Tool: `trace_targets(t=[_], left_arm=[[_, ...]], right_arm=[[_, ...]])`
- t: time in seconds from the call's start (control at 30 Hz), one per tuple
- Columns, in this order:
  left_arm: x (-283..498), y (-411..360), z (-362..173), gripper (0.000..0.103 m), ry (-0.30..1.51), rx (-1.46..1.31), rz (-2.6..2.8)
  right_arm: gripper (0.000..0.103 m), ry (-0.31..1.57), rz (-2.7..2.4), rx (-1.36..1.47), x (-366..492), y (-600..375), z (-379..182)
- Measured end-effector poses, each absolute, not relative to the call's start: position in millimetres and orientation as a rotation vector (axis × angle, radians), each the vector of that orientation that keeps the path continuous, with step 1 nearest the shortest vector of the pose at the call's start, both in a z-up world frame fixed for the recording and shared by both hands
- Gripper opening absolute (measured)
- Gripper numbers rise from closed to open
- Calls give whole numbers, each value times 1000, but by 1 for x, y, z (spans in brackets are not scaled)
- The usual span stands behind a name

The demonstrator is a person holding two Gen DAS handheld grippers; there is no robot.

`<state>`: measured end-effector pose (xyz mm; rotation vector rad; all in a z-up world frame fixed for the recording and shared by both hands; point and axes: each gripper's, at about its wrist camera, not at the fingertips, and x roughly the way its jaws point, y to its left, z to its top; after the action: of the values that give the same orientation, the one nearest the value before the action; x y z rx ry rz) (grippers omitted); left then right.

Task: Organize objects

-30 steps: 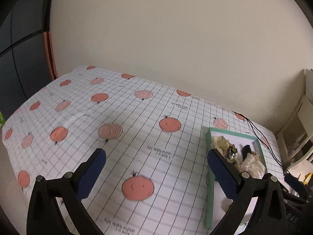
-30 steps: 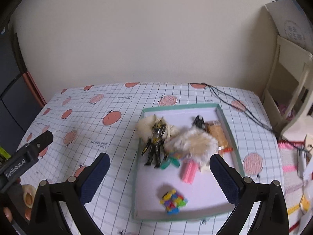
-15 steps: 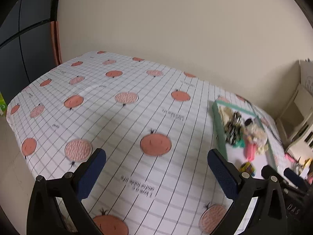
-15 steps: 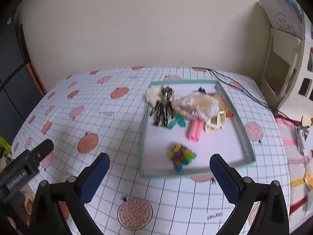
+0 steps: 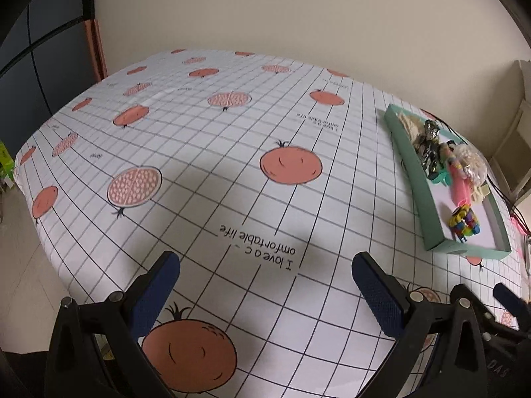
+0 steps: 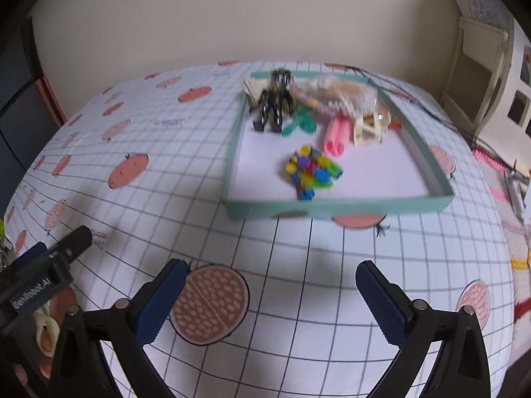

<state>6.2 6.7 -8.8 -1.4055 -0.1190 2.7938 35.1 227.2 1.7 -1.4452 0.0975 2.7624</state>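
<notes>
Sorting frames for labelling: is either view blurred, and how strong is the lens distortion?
Right wrist view: motion-blurred, the teal tray and multicoloured block cluster smeared. Left wrist view: sharp, the tablecloth lettering legible. Both: heavy fisheye bowing of grid lines, dark corners.

The tabletop (image 5: 232, 172) is covered with a white cloth with a black grid, printed with orange fruits and the words "I love a comfortable life". Behind it stands a plain cream wall (image 6: 252, 16), and at 9 o'clock in the left wrist view there is a dark panel (image 5: 49, 59) with an orange strip beside it. At 2 o'clock in the right wrist view a cream wooden shelf (image 6: 478, 66) stands near the tabletop, and thin black cables (image 6: 431, 112) lie on the cloth toward it.
</notes>
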Motion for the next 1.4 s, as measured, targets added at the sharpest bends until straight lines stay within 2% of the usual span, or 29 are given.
trace_targets(t=[0.33,0.53,0.63,1.4], left_arm=[[2,15,-41,103,-87,-1543,2717],[6,25,-44,103,9,-1520,2738],[5,22,-44,103,-8,-1525,2758],[8,20,-46,103,-21,-1502,2788]], right_arm=[[103,104,2673,-1492,32,237,-23],[103,133,2652,-1493,33,244,-29],[103,82,2642,-1489,32,243,-31],[103,102,2626,-1426,34,241,-33]])
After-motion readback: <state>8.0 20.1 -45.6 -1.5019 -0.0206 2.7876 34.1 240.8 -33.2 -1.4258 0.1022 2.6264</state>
